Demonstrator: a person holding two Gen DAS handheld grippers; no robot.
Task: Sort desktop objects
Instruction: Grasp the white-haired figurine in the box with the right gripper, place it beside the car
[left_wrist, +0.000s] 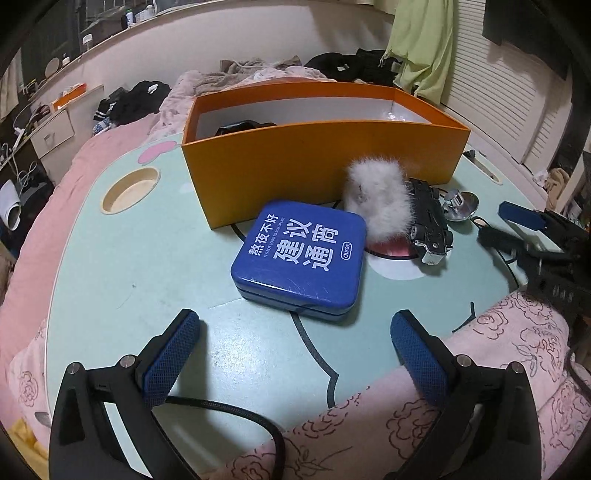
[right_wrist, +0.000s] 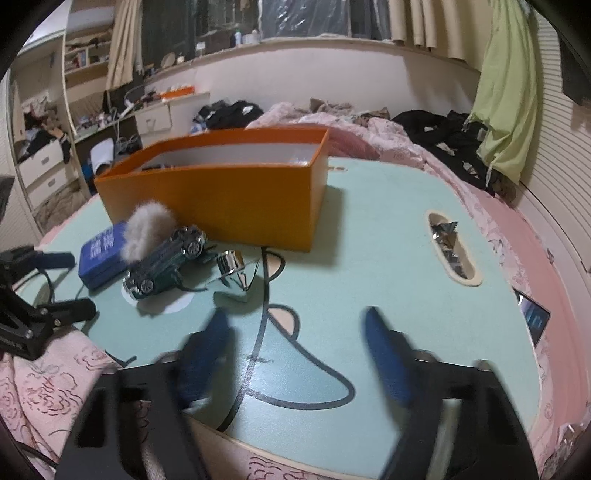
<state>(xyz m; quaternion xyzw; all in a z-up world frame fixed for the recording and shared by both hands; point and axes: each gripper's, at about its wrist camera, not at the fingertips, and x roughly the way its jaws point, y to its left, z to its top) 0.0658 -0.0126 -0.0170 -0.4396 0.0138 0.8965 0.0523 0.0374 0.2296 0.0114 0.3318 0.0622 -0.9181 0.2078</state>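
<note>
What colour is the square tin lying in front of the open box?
Blue with white lettering; the tin shows best in the left wrist view.

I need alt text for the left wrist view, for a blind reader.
The open left gripper points at a blue tin on a pale green table. Behind it stand an orange box, a white fluffy item and a toy car.

Landmark: we take the open box (left_wrist: 317, 155) on the table (left_wrist: 147, 266).
Tin (left_wrist: 301, 258): lies flat on the table before the box, just beside its front wall.
Fluffy ball (left_wrist: 376, 199): right of the tin, against the box front.
Toy car (left_wrist: 430, 221): right of the ball, touching it.
Metal cap (left_wrist: 458, 201): right of the car.
In box: we see one item (left_wrist: 240, 127), left end.
</note>
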